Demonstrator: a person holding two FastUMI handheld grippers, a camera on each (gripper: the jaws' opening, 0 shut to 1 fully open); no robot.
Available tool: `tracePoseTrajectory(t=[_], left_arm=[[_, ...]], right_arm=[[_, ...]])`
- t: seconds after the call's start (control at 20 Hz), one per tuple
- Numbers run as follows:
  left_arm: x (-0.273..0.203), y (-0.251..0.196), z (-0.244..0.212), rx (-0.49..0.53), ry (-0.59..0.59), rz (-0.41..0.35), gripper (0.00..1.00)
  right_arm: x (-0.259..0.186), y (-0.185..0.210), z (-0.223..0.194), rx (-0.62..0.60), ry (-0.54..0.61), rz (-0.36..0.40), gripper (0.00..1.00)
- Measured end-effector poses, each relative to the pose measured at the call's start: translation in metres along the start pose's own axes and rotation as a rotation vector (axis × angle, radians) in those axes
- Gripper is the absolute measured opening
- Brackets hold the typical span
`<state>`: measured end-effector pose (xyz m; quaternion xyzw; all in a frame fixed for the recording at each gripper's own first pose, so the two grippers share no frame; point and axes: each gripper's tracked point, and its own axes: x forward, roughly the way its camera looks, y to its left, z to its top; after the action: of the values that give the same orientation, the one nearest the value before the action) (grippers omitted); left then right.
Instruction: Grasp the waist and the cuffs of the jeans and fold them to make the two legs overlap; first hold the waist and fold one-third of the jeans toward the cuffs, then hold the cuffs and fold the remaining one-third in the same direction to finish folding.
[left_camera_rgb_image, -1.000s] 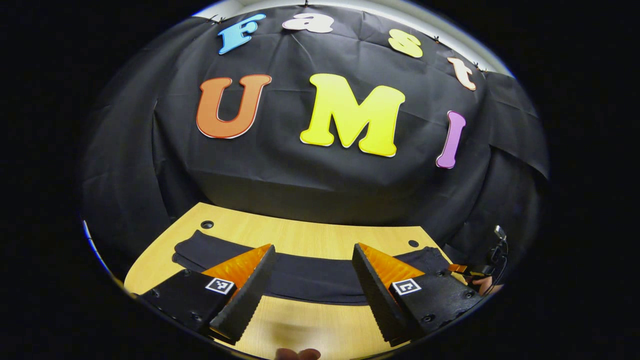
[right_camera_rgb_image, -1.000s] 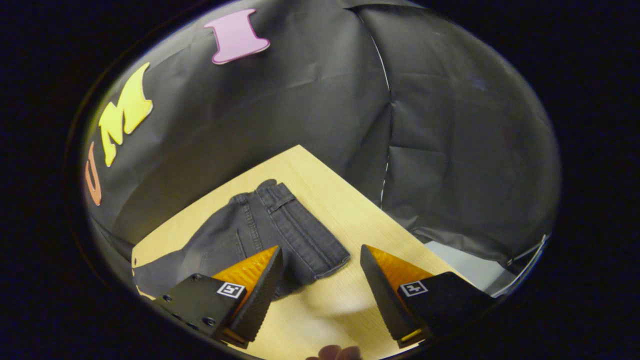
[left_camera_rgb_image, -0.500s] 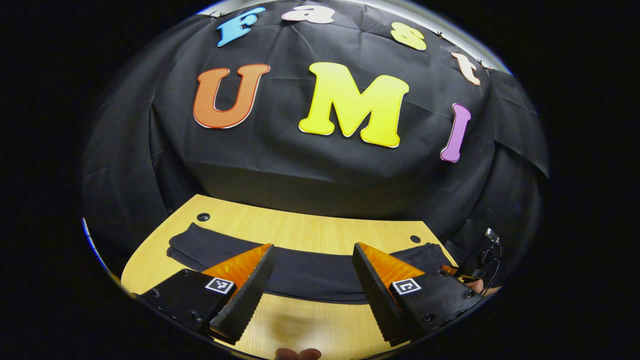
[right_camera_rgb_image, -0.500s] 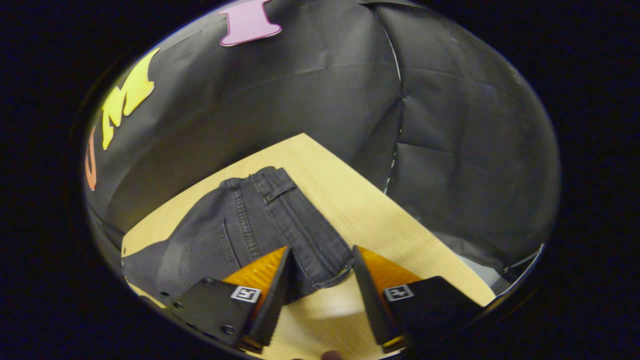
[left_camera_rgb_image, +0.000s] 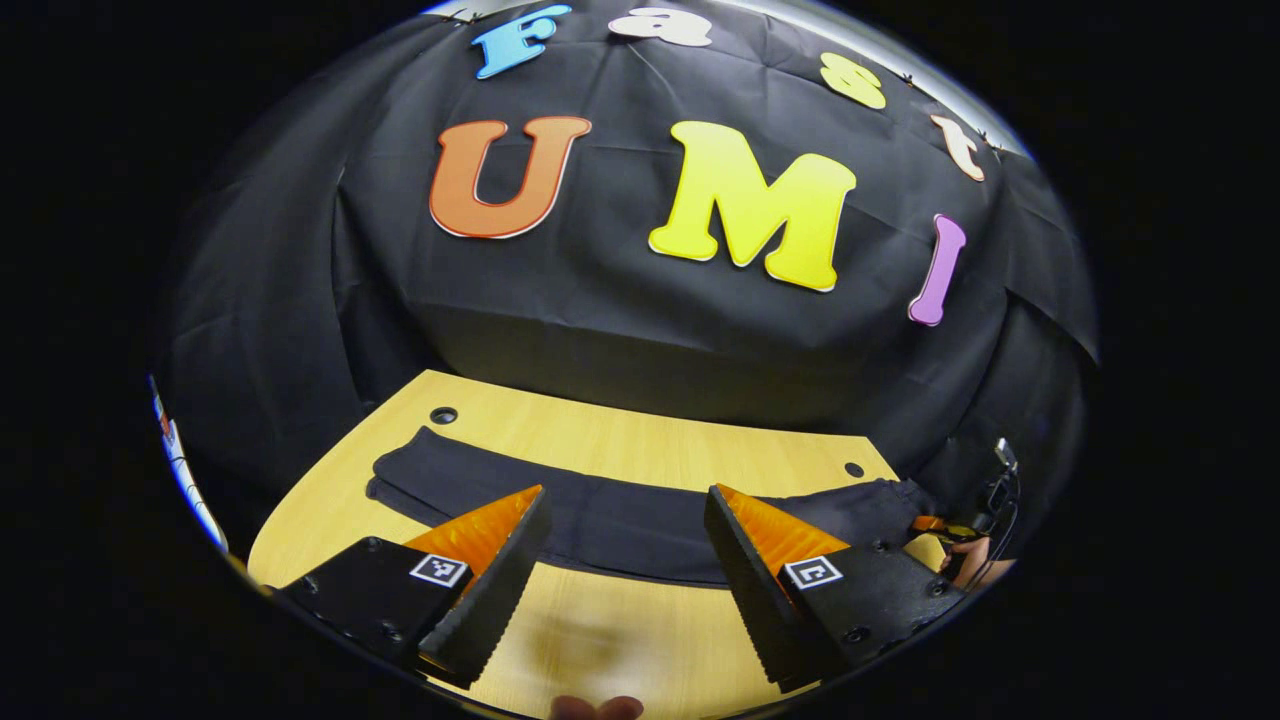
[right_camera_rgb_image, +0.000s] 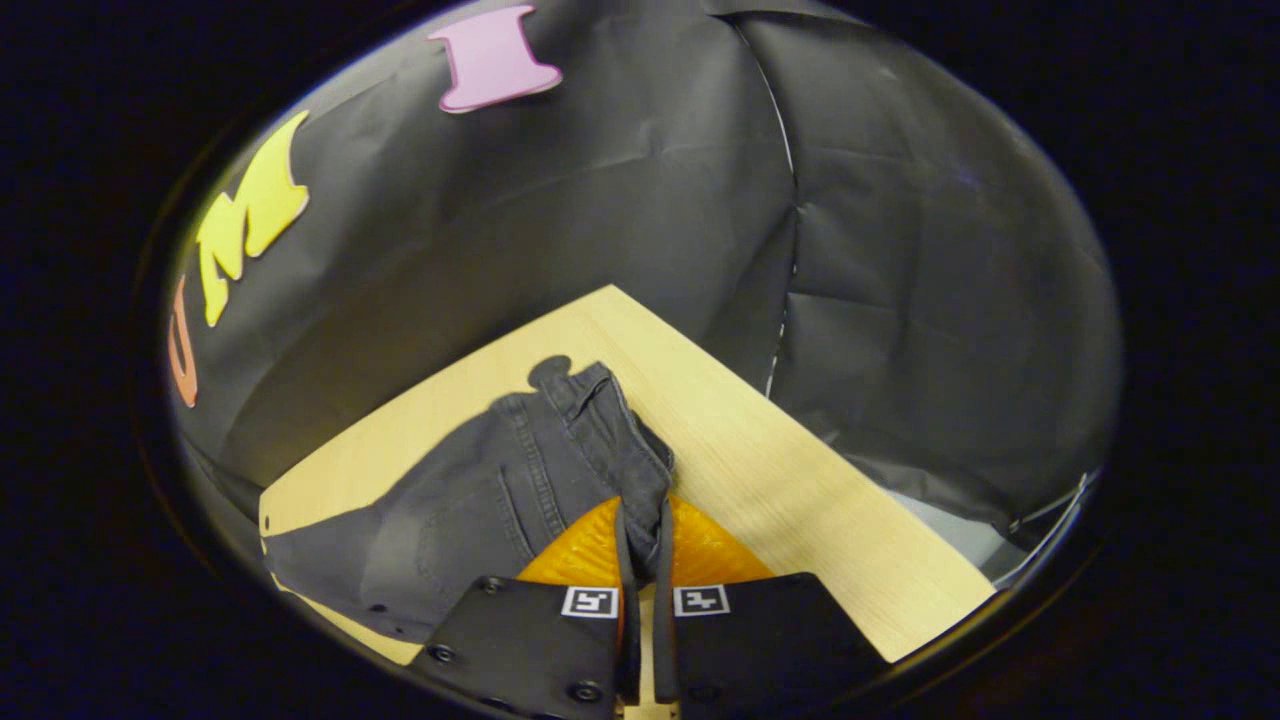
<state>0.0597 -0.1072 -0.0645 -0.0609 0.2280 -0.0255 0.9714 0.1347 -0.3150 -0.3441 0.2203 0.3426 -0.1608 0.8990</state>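
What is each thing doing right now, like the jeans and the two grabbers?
jeans: spread along the table, waist end bunched and pinched by the right gripper.
right gripper: shut on the jeans' waist.
left gripper: open, holding nothing, with the jeans just beyond its fingertips.
table: bears the jeans.

The right claw (right_camera_rgb_image: 641, 520) pinches the waist of dark jeans (right_camera_rgb_image: 480, 500). They lie bunched on a wooden surface (right_camera_rgb_image: 780, 480).
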Motion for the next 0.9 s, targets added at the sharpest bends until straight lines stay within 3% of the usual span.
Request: tracePoseTrajectory(t=[0.25,0.45,0.5,0.55,0.7,0.9], left_arm=[[-0.010,0.044,0.001,-0.032,-0.046,0.044,0.99],[-0.023,0.086,0.006,-0.050,-0.097,0.078,0.99],[-0.026,0.097,0.009,-0.055,-0.109,0.089,0.99],[-0.029,0.108,0.011,-0.058,-0.122,0.101,0.99],[-0.043,0.140,0.019,-0.052,-0.160,0.128,0.99],[-0.065,0.183,0.031,-0.025,-0.205,0.172,0.99]], right_arm=[[-0.080,0.059,0.049,-0.129,-0.135,0.068,0.06],[-0.144,0.138,0.069,-0.263,-0.234,0.150,0.06],[-0.164,0.158,0.068,-0.287,-0.253,0.182,0.02],[-0.178,0.180,0.069,-0.311,-0.267,0.212,0.06],[-0.209,0.241,0.054,-0.387,-0.287,0.299,0.05],[-0.209,0.343,-0.008,-0.489,-0.264,0.390,0.06]])
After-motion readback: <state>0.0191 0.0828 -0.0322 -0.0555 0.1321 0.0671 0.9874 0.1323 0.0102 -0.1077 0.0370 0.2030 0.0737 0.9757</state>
